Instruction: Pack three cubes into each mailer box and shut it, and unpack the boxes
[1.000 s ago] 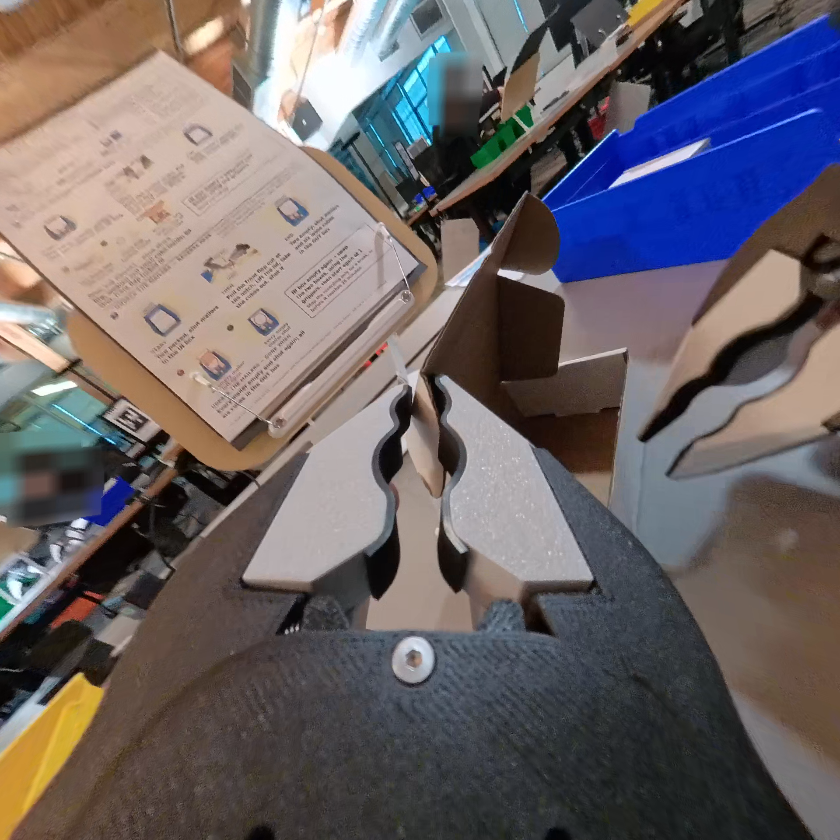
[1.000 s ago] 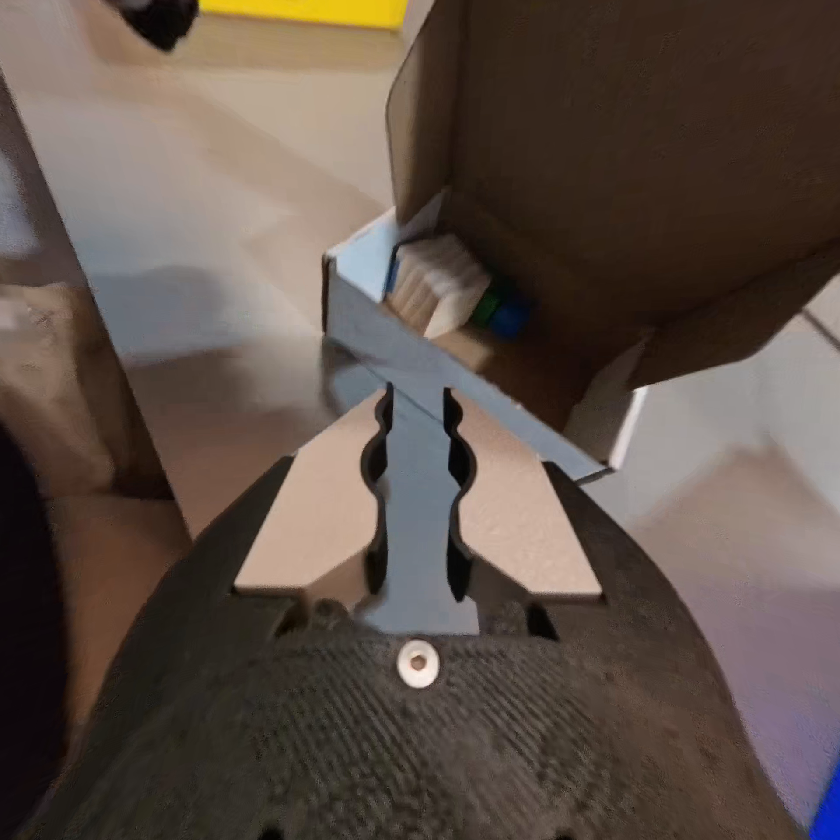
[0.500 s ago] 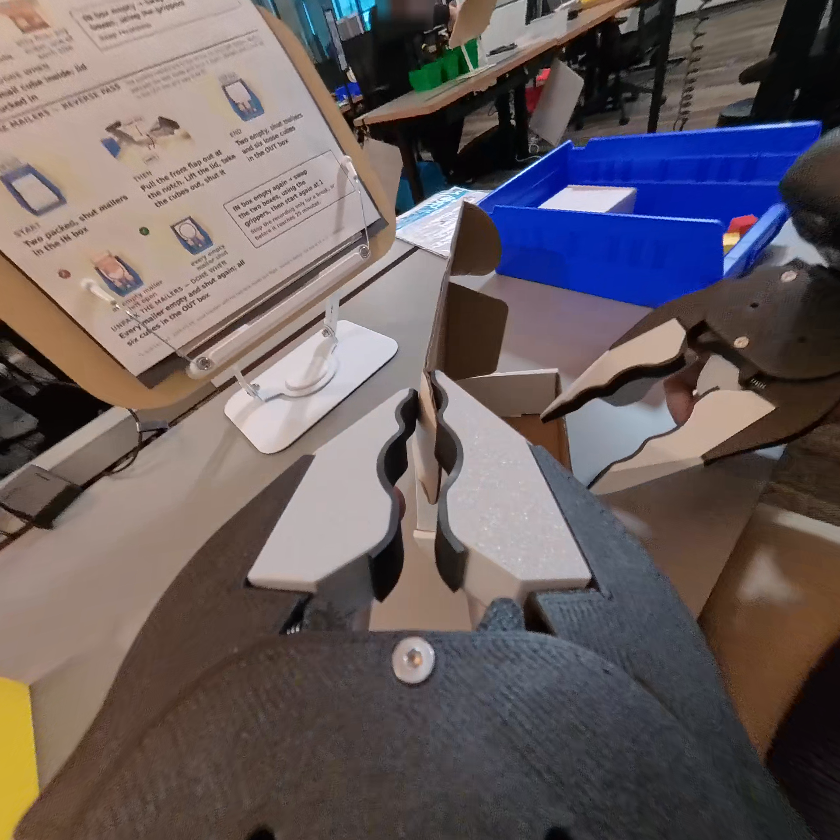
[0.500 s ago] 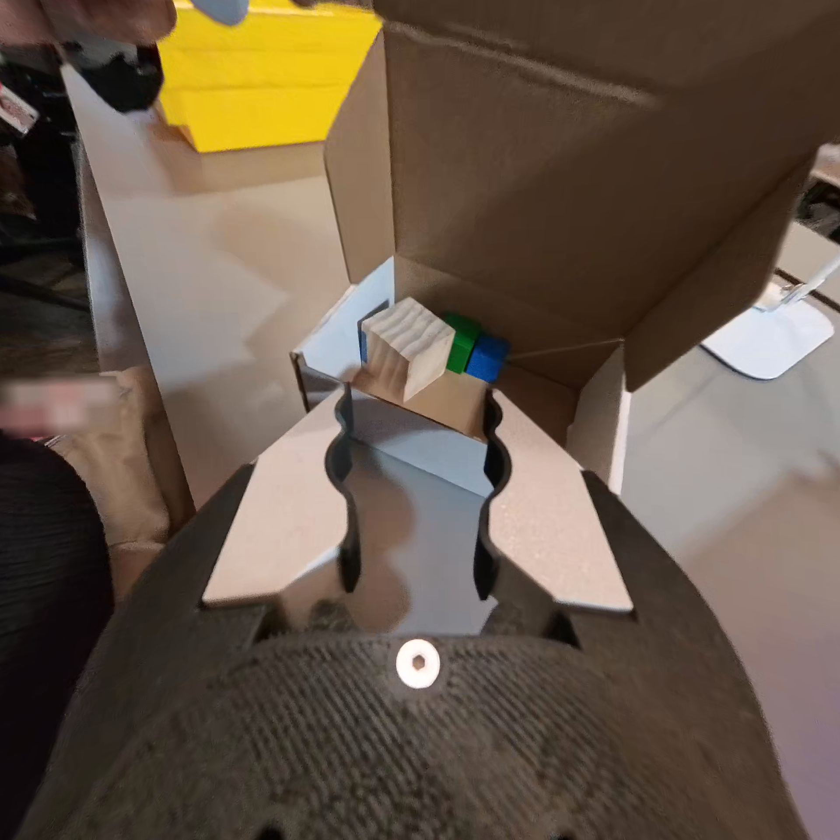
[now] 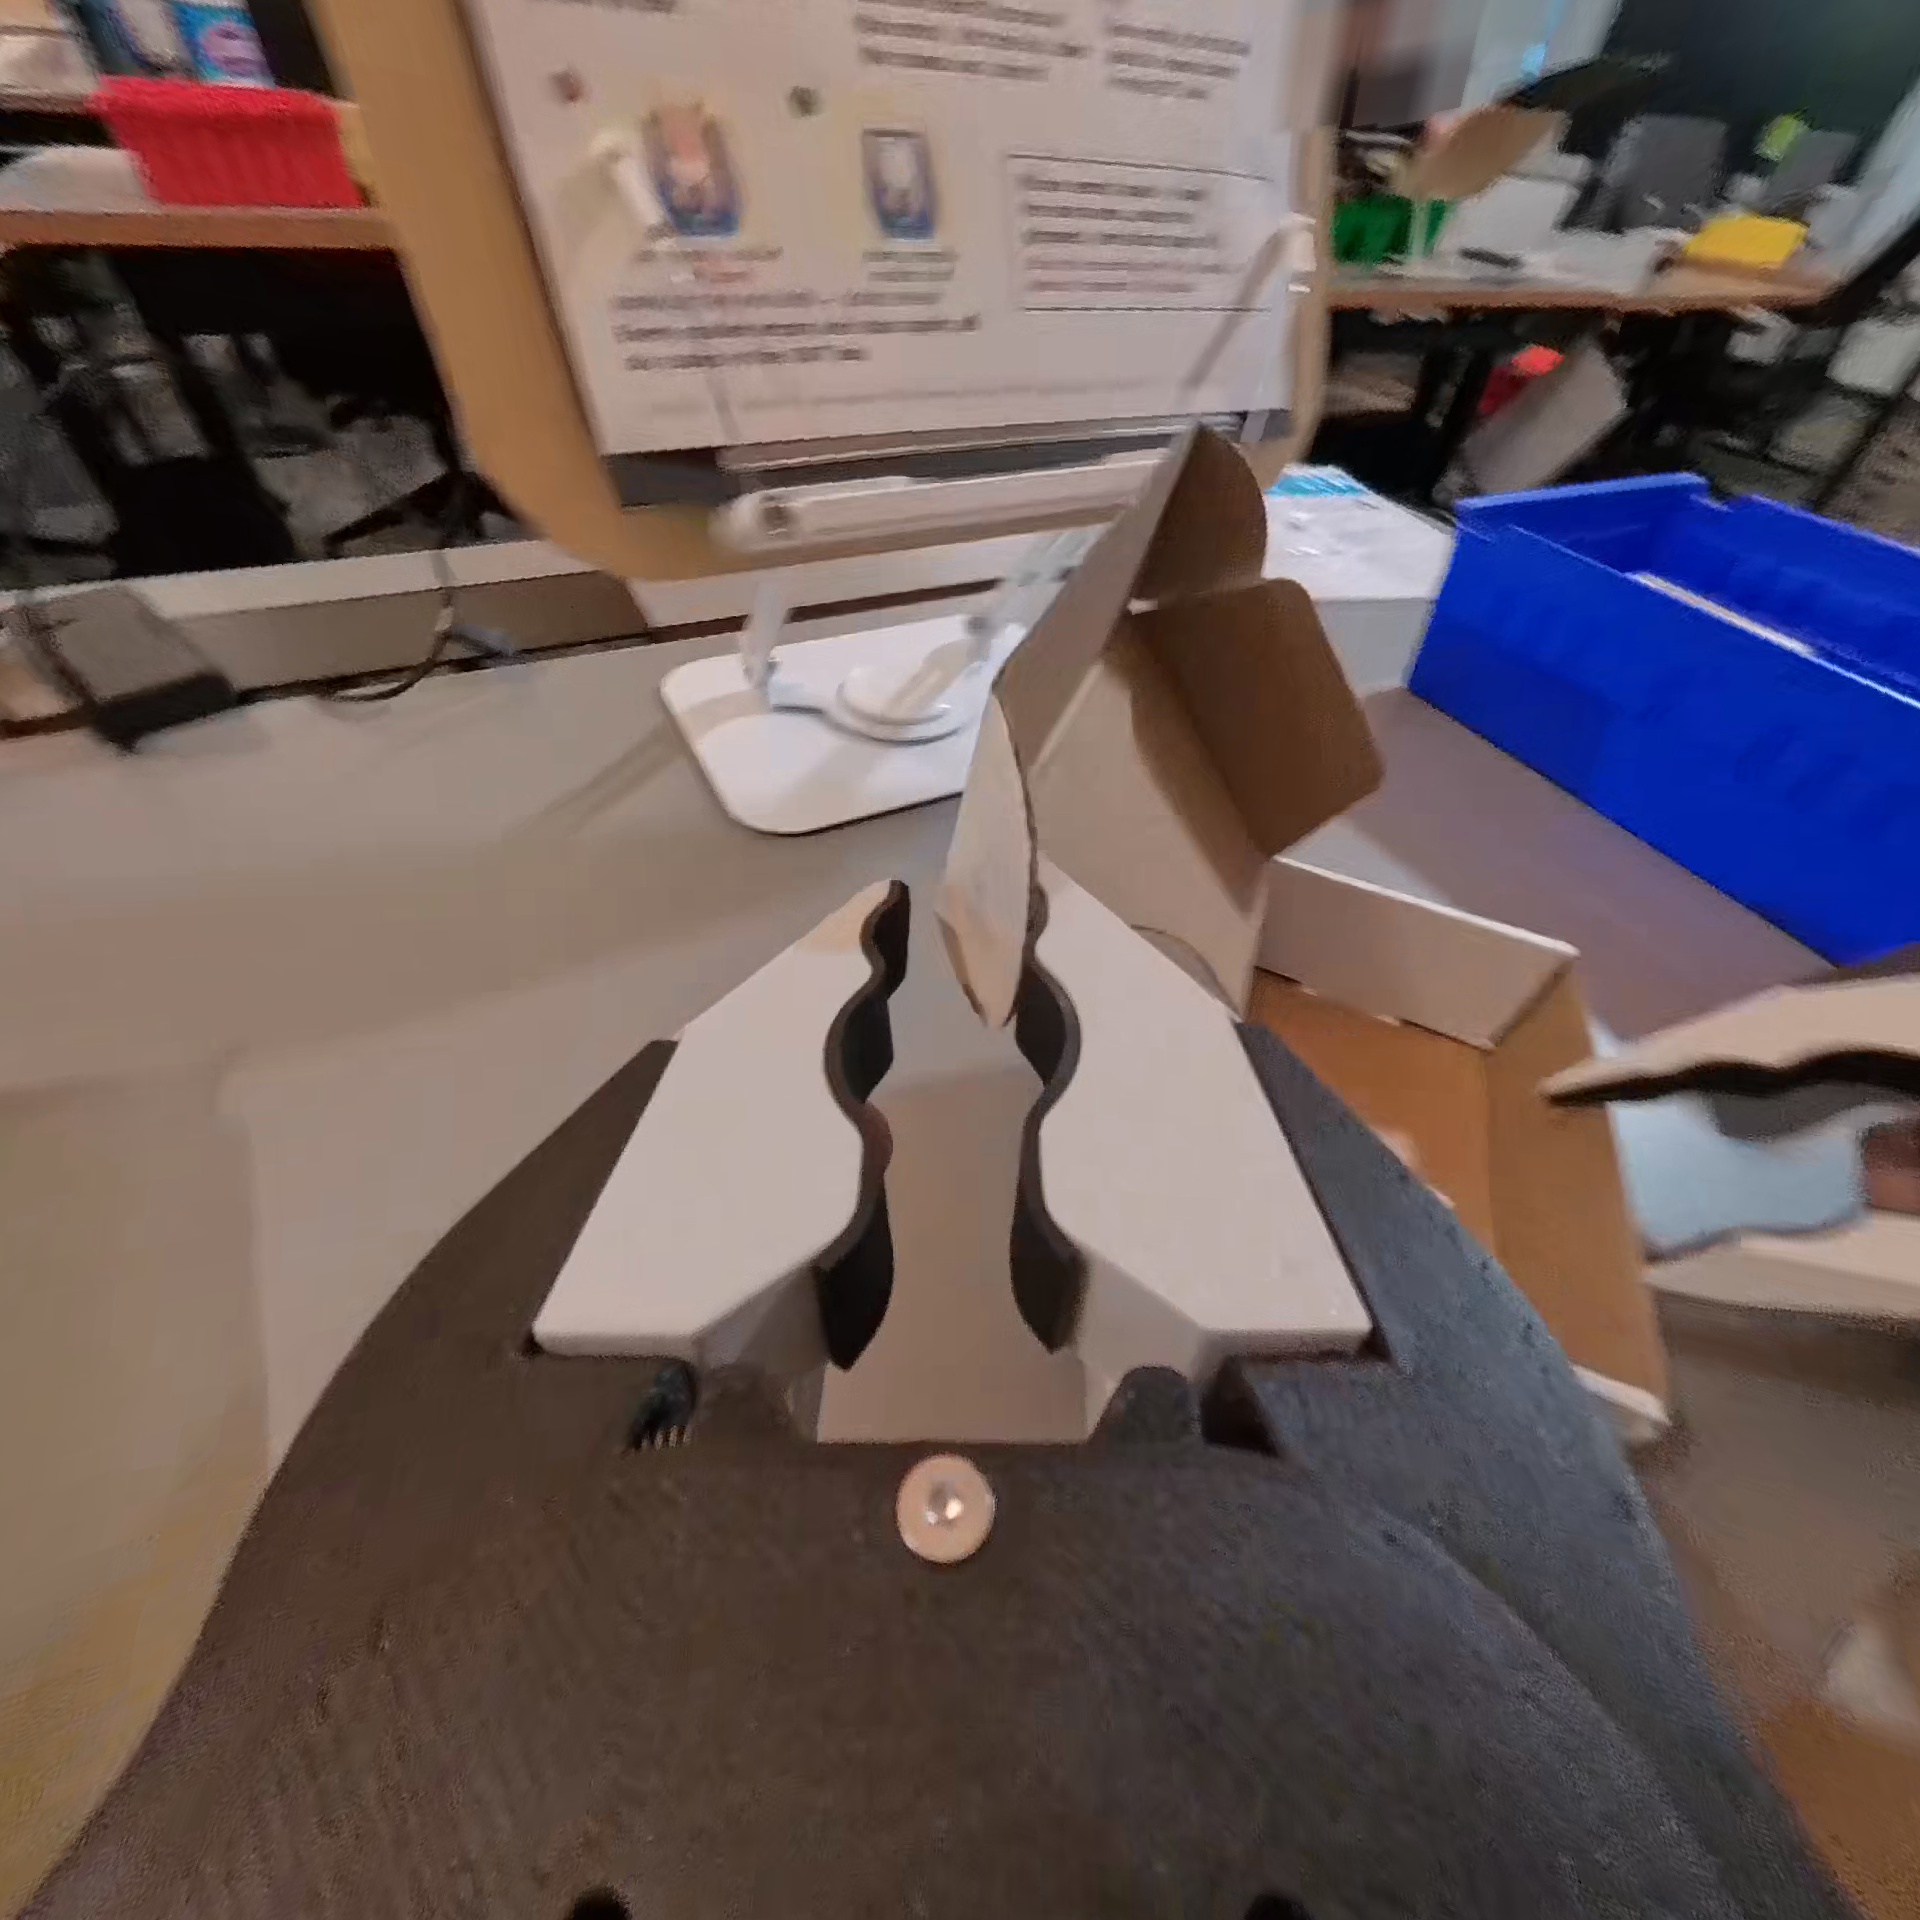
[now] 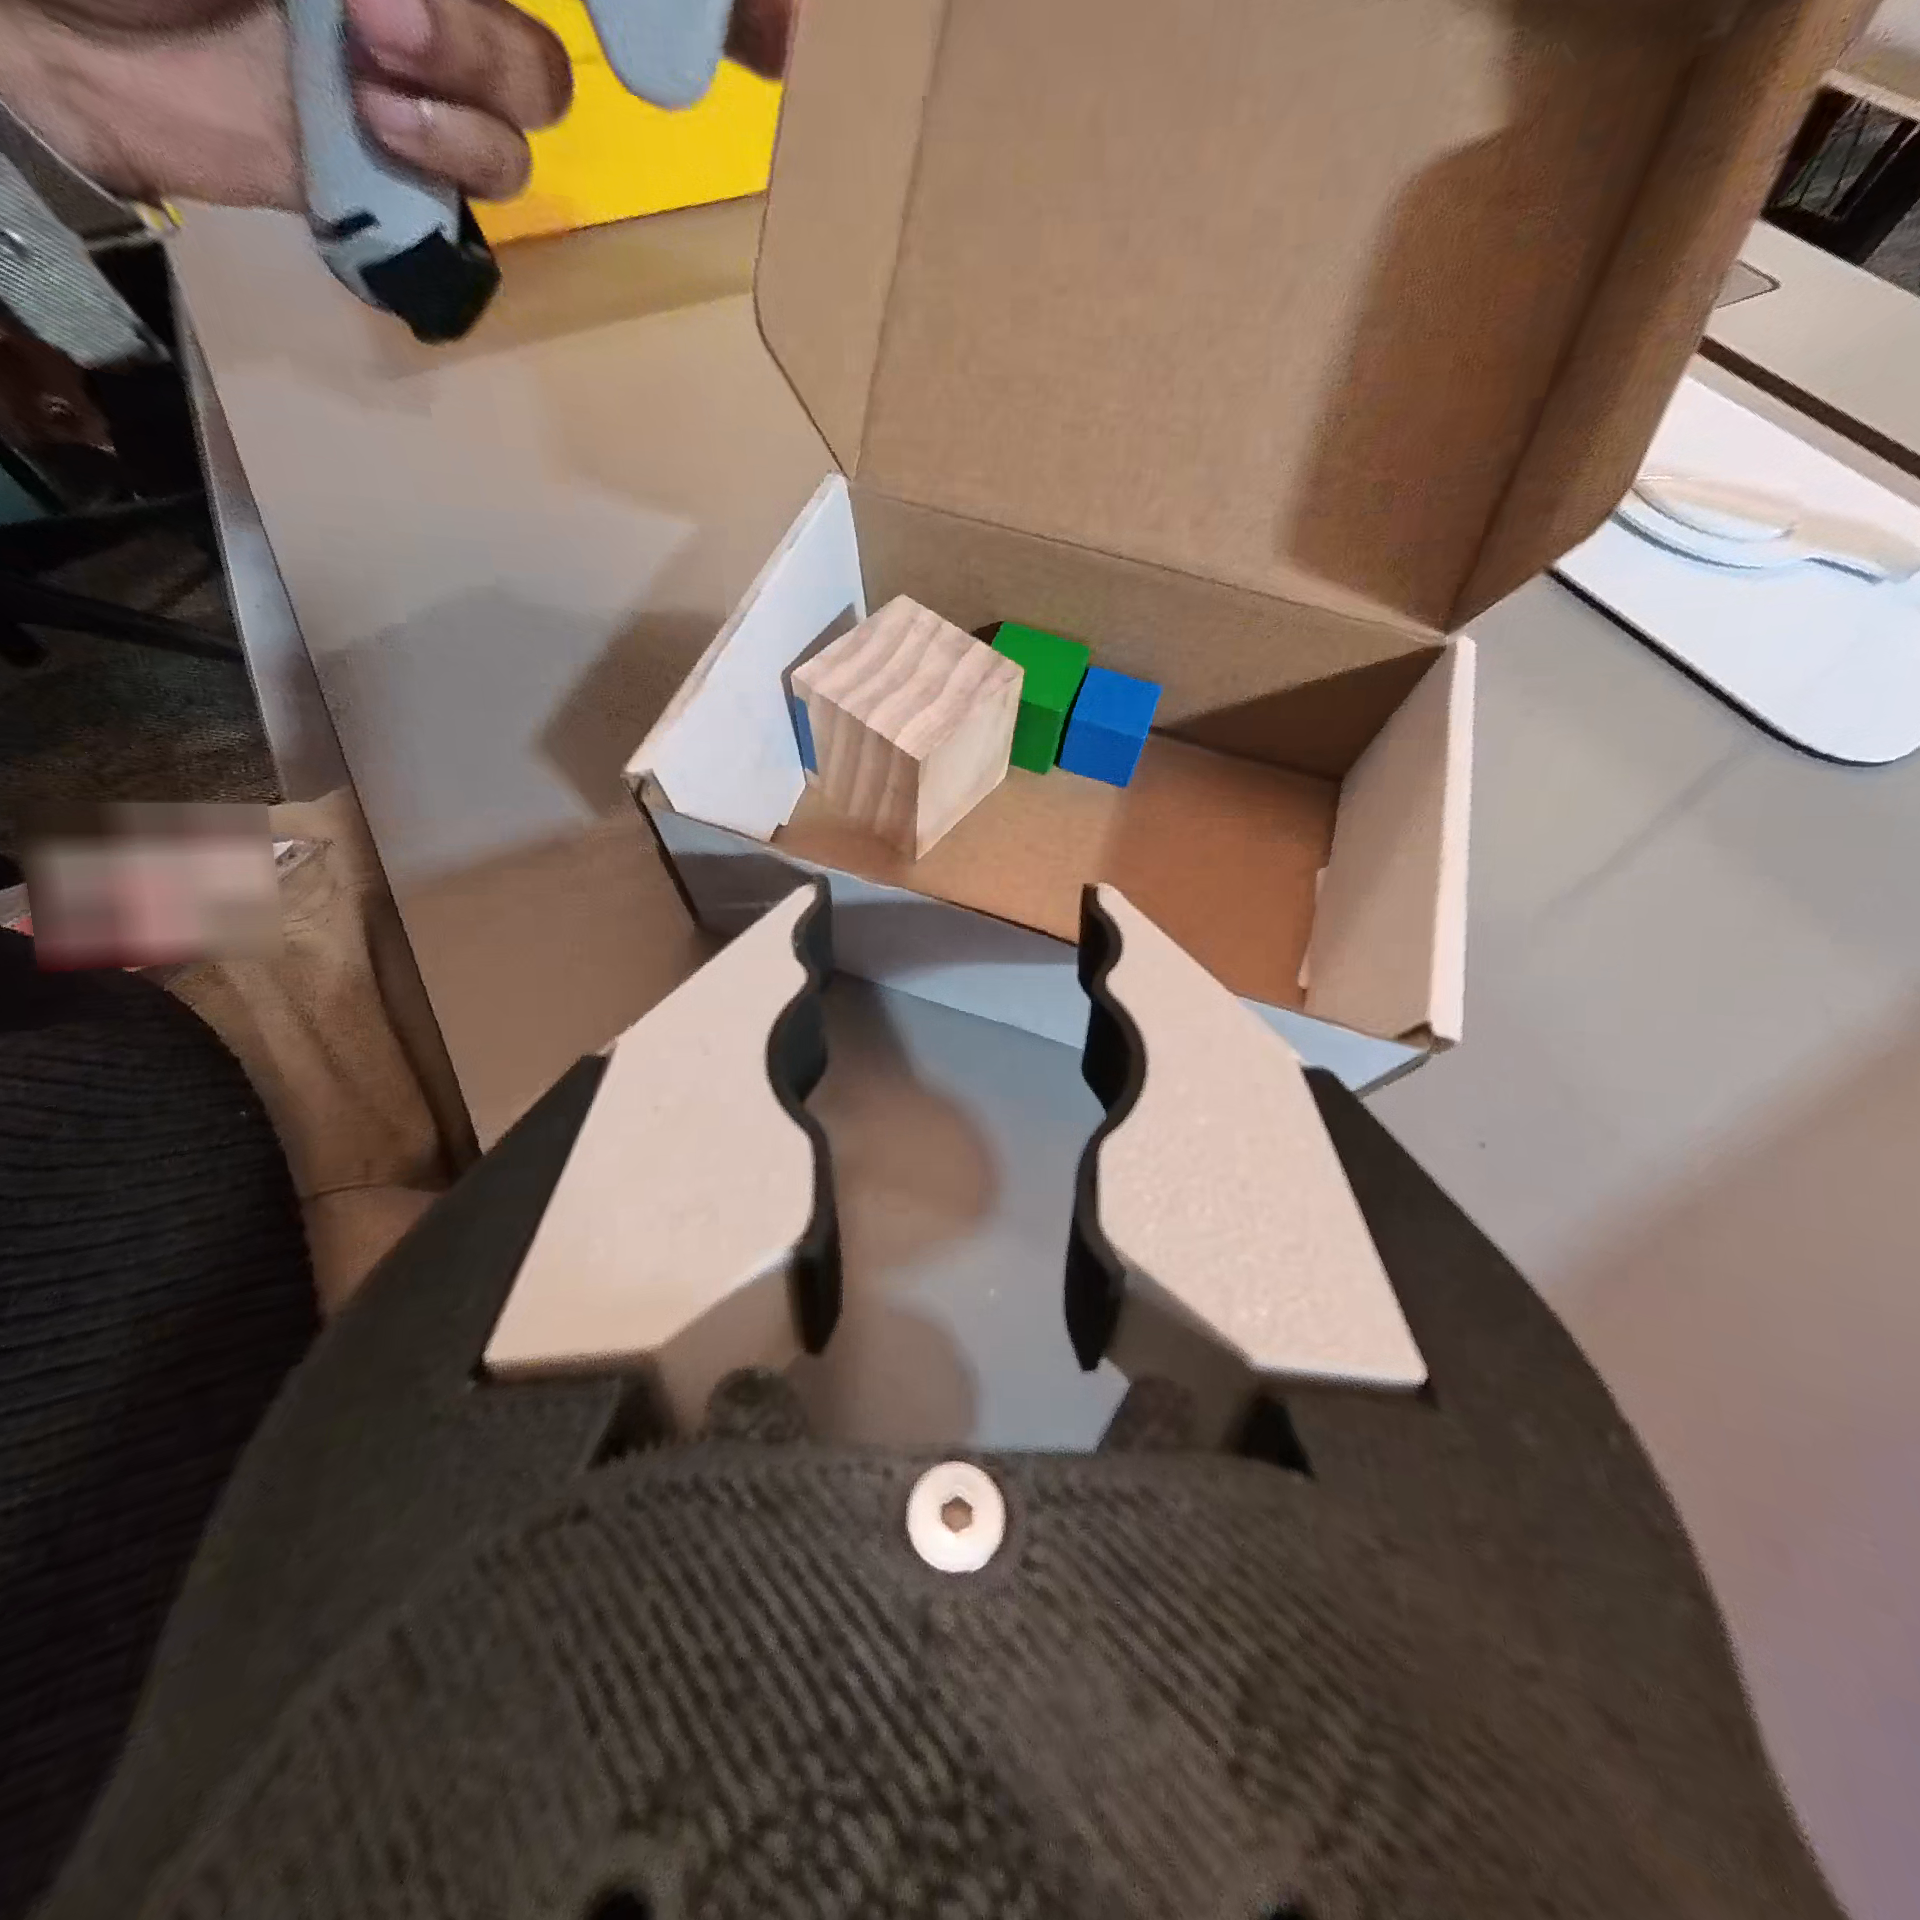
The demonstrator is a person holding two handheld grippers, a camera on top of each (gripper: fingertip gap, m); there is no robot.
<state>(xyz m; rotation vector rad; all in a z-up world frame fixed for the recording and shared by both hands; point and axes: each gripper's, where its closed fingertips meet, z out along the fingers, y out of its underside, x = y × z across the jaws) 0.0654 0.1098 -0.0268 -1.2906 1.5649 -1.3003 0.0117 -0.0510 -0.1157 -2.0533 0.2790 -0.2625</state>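
Note:
A white mailer box (image 6: 1392,831) with a brown inside stands open on the table, its lid (image 6: 1143,260) raised. Inside lie a wooden cube (image 6: 904,717), a green cube (image 6: 1044,686) and a blue cube (image 6: 1112,722); a further blue edge shows behind the wooden one. My right gripper (image 6: 951,914) is open and empty, just before the box's front wall. My left gripper (image 5: 966,914) is open; the lid's front flap (image 5: 987,935) stands loose between its tips, against the right finger. The right gripper also shows in the left wrist view (image 5: 1714,1122).
A blue bin (image 5: 1683,665) stands at the right with a white box in it. An instruction board (image 5: 914,208) on a white base (image 5: 831,727) stands behind the box. A yellow bin (image 6: 644,156) is at the far left. The table edge (image 6: 312,727) runs beside my right gripper. Tip to tip, the grippers are about 20 cm apart.
My left gripper was shut on the lid flap and has opened. My right gripper has let go of the front wall, opened wider and drawn back. The box has settled level.

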